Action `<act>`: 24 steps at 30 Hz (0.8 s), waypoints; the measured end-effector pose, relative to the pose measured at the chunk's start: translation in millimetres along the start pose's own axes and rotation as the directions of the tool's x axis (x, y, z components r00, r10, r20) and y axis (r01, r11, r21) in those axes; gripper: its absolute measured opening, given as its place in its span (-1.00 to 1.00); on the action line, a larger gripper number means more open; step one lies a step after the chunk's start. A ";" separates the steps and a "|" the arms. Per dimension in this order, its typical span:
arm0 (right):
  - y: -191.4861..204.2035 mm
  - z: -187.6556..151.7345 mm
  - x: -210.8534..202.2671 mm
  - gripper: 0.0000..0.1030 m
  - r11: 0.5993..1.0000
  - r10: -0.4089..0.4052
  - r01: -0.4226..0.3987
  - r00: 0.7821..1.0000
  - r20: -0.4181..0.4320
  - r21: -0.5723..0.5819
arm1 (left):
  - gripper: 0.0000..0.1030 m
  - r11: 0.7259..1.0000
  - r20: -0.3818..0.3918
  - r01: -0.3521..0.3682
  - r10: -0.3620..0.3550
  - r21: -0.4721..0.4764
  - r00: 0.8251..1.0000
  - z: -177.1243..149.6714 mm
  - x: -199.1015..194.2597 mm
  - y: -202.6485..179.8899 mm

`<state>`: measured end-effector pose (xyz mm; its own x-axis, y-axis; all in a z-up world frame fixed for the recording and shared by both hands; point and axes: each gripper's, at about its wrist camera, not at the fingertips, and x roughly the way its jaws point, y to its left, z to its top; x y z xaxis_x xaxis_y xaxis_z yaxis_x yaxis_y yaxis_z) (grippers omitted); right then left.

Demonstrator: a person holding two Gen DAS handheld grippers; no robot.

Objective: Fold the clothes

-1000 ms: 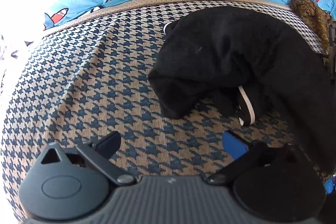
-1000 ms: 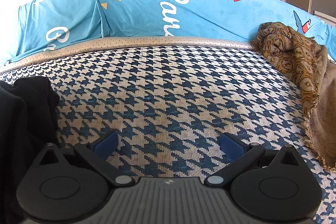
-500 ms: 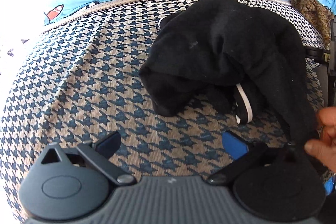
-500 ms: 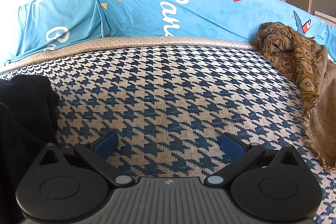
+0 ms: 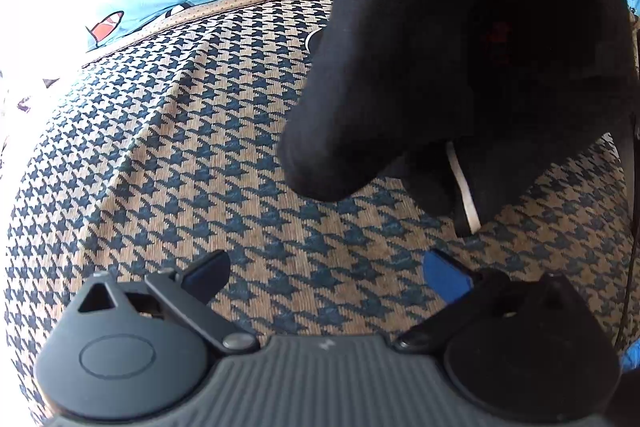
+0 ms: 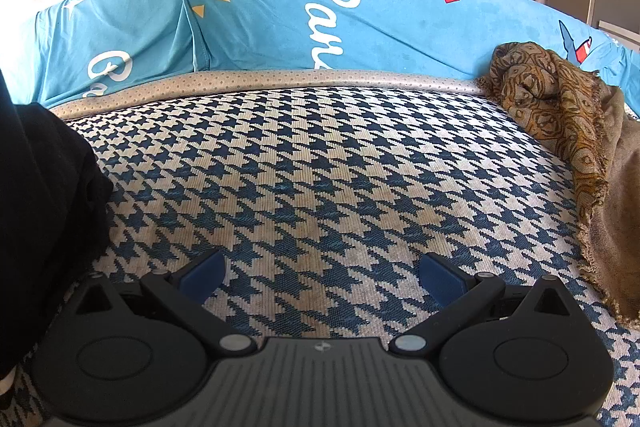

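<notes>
**What I can't make out**

My left camera has the black fabric garment (image 5: 460, 47) running off the top and right edges, so its shape and what lifts it are hidden. My right camera crops it (image 6: 44, 219) at the left; the mustard patterned scarf (image 6: 560, 115) is cut off right.

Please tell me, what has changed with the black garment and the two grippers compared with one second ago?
In the left wrist view the black garment has risen from a heap on the houndstooth cover and now hangs high, filling the upper right. What lifts it is not visible. The left gripper and right gripper both stayed open and empty. The right wrist view hardly changed; the brown scarf lies where it was.
</notes>
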<state>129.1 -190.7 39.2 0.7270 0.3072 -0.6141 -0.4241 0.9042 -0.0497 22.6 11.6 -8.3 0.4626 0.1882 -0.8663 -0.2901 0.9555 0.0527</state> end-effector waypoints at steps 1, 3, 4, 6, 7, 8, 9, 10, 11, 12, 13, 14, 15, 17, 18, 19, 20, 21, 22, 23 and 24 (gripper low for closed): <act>0.1 0.0 -0.1 1.00 1.000 0.000 0.000 1.000 0.000 0.000 | 1.00 1.000 -0.001 -0.002 0.002 -0.002 1.000 0.5 0.1 -0.7; 0.1 0.0 -0.1 1.00 1.000 0.000 0.000 1.000 0.000 0.000 | 0.99 1.000 0.004 0.002 -0.002 -0.009 1.000 1.0 -1.5 -0.9; 0.1 0.0 -0.1 1.00 1.000 0.000 0.000 1.000 0.000 0.000 | 1.00 1.000 0.007 0.001 -0.001 -0.010 1.000 1.6 -2.4 -1.0; 0.1 0.0 -0.1 1.00 1.000 0.000 0.000 1.000 0.000 0.000 | 1.00 1.000 0.006 -0.006 0.006 -0.009 1.000 2.2 -2.6 -2.6; 0.1 0.0 -0.1 1.00 1.000 0.000 0.000 1.000 0.000 -0.001 | 1.00 1.000 0.004 -0.006 0.006 -0.010 1.000 2.7 -2.4 -3.3; 0.2 0.0 -0.1 1.00 1.000 0.000 0.000 1.000 0.000 -0.001 | 1.00 1.000 0.003 -0.005 0.005 -0.011 1.000 3.0 -2.3 -3.8; 0.1 0.1 0.0 1.00 1.000 0.000 0.000 1.000 0.000 0.000 | 1.00 1.000 0.003 -0.007 0.007 -0.016 1.000 3.4 -2.1 -3.5; 0.0 0.1 0.0 1.00 1.000 0.000 0.000 1.000 0.000 0.000 | 0.99 1.000 0.003 -0.011 0.011 -0.019 1.000 3.8 -2.0 -3.8; 0.1 0.2 0.0 1.00 1.000 0.000 0.000 1.000 0.001 -0.001 | 0.99 1.000 0.003 -0.015 0.015 -0.020 1.000 4.2 -2.0 -4.7; 0.1 0.1 0.0 1.00 1.000 0.000 0.000 1.000 0.001 -0.001 | 1.00 1.000 0.002 -0.018 0.018 -0.022 1.000 4.6 -1.8 -5.5; 0.1 0.1 0.0 1.00 1.000 0.000 0.000 1.000 0.001 -0.001 | 1.00 0.999 0.001 -0.019 0.019 -0.026 1.000 5.1 -1.7 -6.1; 0.1 0.0 0.0 1.00 1.000 0.000 0.000 1.000 0.001 -0.001 | 1.00 0.999 0.000 -0.019 0.019 -0.029 1.000 5.6 -1.4 -6.7; 0.2 0.0 0.1 1.00 1.000 0.000 0.000 1.000 0.001 -0.001 | 1.00 0.999 -0.001 -0.020 0.020 -0.032 1.000 6.2 -1.2 -7.4; 0.4 -0.1 0.2 1.00 1.000 0.000 0.000 1.000 0.001 -0.001 | 1.00 0.999 -0.005 -0.026 0.026 -0.038 1.000 8.1 0.2 -9.2; 0.5 -0.1 0.3 1.00 1.000 0.000 0.000 1.000 0.001 -0.001 | 1.00 0.999 -0.006 -0.030 0.030 -0.041 1.000 9.1 0.9 -10.2; 0.4 -0.1 0.3 1.00 1.000 0.000 0.000 1.000 0.001 -0.001 | 1.00 0.999 -0.008 -0.032 0.032 -0.044 0.999 10.2 1.6 -11.3; 0.4 -0.2 0.4 1.00 1.000 0.000 0.000 1.000 0.001 -0.001 | 1.00 0.998 -0.009 -0.034 0.033 -0.048 0.999 11.3 2.2 -12.4; 0.4 -0.2 0.4 1.00 1.000 0.000 0.000 1.000 0.001 -0.001 | 1.00 0.998 -0.011 -0.035 0.034 -0.052 0.999 12.4 2.8 -13.4; 0.4 -0.3 0.5 1.00 1.000 0.000 0.000 1.000 0.001 -0.001 | 1.00 0.998 -0.012 -0.037 0.037 -0.055 0.999 13.5 3.5 -14.8; 0.4 -0.3 0.5 1.00 1.000 -0.001 0.001 1.000 0.002 -0.001 | 1.00 0.998 -0.015 -0.040 0.039 -0.056 0.999 14.4 4.3 -16.4; 0.4 -0.3 0.6 1.00 1.000 -0.001 0.001 1.000 0.002 -0.002 | 1.00 0.998 -0.017 -0.042 0.041 -0.056 0.999 15.3 5.2 -18.0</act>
<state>129.2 -190.2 38.6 0.7282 0.3071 -0.6127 -0.4246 0.9039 -0.0514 42.9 -1.1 -6.1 0.4362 0.2231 -0.8717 -0.3559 0.9325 0.0606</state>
